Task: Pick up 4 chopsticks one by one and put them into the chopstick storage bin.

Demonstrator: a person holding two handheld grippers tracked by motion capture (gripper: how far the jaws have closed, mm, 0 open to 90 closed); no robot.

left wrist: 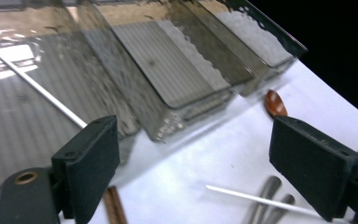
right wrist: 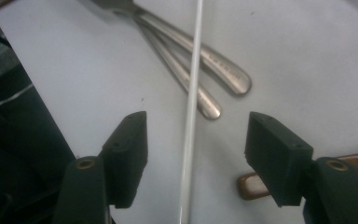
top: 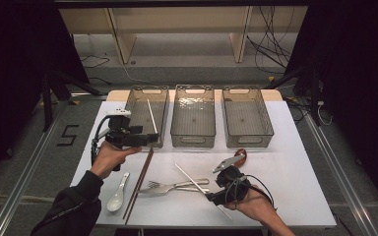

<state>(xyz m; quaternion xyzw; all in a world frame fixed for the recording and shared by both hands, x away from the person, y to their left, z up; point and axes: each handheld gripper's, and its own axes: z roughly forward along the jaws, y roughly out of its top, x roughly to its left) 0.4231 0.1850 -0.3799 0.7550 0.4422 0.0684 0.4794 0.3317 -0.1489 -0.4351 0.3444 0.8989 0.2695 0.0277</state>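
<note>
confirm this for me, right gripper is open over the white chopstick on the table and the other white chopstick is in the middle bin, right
Not quite: the other white chopstick lies in the left bin, not the middle one, as the high view shows. The rest holds: the right gripper is open over the white chopstick on the table.

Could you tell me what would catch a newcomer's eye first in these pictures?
Three clear bins line the table's far edge, the left bin holding one white chopstick. Nearer, cutlery lies scattered: forks, a white spoon, brown chopsticks. The open right gripper straddles another white chopstick.
</note>
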